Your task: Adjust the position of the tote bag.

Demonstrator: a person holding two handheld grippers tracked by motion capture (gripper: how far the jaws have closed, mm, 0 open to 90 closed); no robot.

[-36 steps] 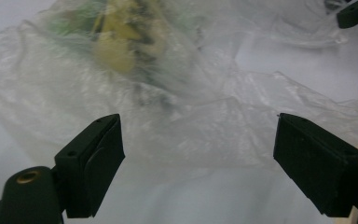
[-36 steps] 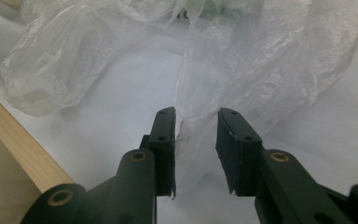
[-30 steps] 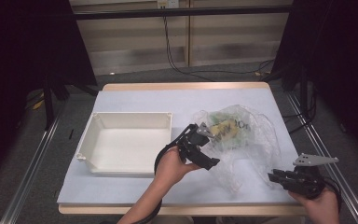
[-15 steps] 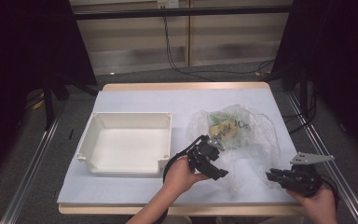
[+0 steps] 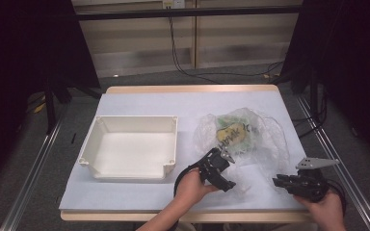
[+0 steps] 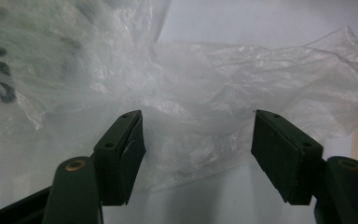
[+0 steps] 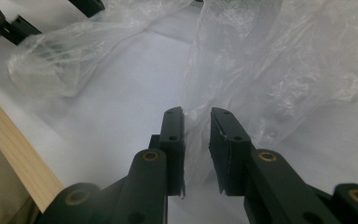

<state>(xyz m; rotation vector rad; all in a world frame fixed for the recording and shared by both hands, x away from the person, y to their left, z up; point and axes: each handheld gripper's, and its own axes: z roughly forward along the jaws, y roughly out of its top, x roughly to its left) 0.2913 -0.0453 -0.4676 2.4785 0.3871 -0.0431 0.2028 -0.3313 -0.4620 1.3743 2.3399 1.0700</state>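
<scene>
Desk [image 5: 139, 101] under a white cover carries everything we work with, and beyond our left fingers, off to their left side, sits the empty white bin [image 5: 131, 148]. Next in size is the clear plastic bag [image 5: 243, 137], crumpled and spread directly ahead of both pairs of fingers, with a green-and-yellow printed packet [image 5: 231, 131] showing through its far part.

Our left gripper [image 5: 218, 169] has just been narrowing from wide to a middling gap. In the left gripper view the left fingers [image 6: 121, 156] stand apart at the bag's near edge [image 6: 223, 121], with loose film rising between and behind them and the pads not pressing on anything.

Our right gripper [image 5: 294, 183] rests low near the desk's front edge, to the right of the bag. In the right gripper view the right fingers [image 7: 173, 144] stand narrow with a thin fold of the film [image 7: 270, 70] running down into the slit between them; we cannot tell whether the pads really pinch it.

Risks, as we judge them: the film is slack and slippery, so the left fingers may close on air or on a single layer and let it slide out. If the right side holds only a wisp, a pull from either hand could tear the film or drag the whole bag, packet and all, toward the desk's front edge instead of opening it.
</scene>
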